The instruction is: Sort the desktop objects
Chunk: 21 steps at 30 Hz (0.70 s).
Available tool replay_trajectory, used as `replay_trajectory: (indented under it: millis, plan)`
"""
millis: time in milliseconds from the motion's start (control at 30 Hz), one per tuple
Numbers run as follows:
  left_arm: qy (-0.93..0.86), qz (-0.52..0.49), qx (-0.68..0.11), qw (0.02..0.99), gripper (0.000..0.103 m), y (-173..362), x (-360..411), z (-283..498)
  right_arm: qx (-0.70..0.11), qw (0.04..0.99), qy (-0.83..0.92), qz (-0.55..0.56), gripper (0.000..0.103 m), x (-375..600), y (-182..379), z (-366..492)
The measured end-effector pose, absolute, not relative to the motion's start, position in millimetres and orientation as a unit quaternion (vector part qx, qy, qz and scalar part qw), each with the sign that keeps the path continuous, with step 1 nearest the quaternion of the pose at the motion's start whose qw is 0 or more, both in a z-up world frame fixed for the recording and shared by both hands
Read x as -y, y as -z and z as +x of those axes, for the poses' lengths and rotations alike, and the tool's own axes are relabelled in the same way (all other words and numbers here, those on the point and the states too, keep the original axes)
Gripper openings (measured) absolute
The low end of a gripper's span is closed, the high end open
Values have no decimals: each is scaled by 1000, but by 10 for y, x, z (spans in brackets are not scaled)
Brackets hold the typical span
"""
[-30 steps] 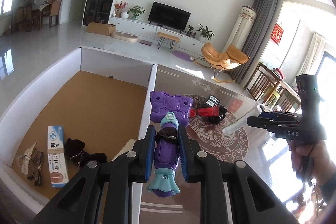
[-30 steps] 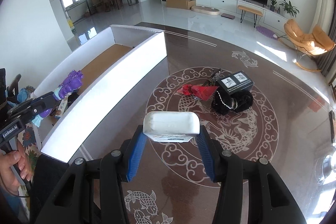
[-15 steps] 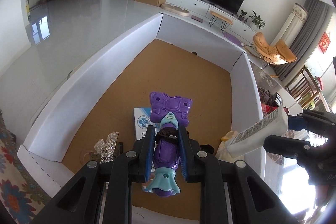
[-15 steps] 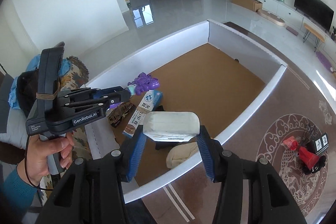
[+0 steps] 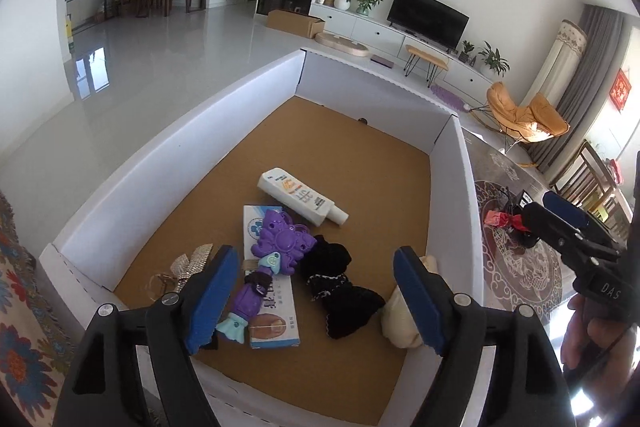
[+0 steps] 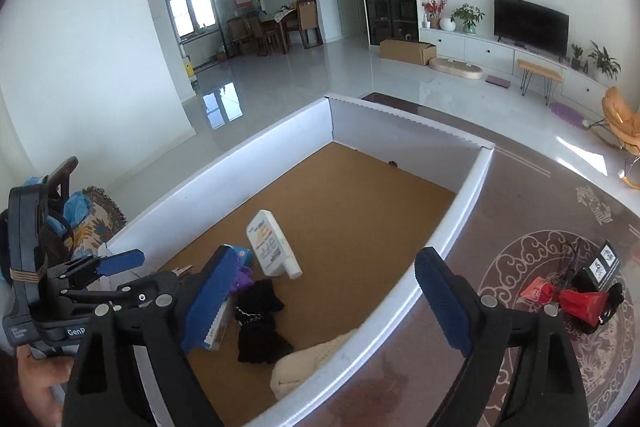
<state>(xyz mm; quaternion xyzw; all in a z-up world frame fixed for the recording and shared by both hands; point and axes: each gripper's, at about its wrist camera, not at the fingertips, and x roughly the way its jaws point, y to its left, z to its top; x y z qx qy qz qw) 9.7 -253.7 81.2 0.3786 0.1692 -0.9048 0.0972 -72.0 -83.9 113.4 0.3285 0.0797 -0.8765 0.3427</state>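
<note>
A white-walled box [image 5: 456, 163] with a brown floor holds the sorted things. A purple toy [image 5: 276, 251] lies on a blue-and-white carton [image 5: 280, 315], right under my open, empty left gripper [image 5: 316, 299]. A white bottle [image 5: 300, 197] lies further in; it also shows in the right wrist view [image 6: 270, 245]. My right gripper [image 6: 324, 299] is open and empty above the box's near right wall [image 6: 440, 255]. It shows at the right in the left wrist view [image 5: 560, 223].
In the box also lie a black cloth [image 5: 340, 291], a cream cloth [image 5: 404, 319] and a sparkly bow [image 5: 192, 259]. On the patterned table [image 6: 532, 367] outside remain a red item [image 6: 576, 303], a black pouch and a small black box [image 6: 600, 263].
Both grippers have opened. The purple toy has dropped from the left gripper onto the carton, and the white bottle has dropped from the right gripper onto the box floor.
</note>
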Motion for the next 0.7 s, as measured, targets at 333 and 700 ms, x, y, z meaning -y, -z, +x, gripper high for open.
replay_trajectory:
  millis: [333, 700]
  plan:
    - [918, 364, -115, -106, 103, -791, 600, 8, -123, 149, 901, 389, 97, -1408, -3, -648]
    - [881, 459, -37, -109, 103, 202, -263, -572, -69, 86, 894, 434, 97, -2210, 236, -571]
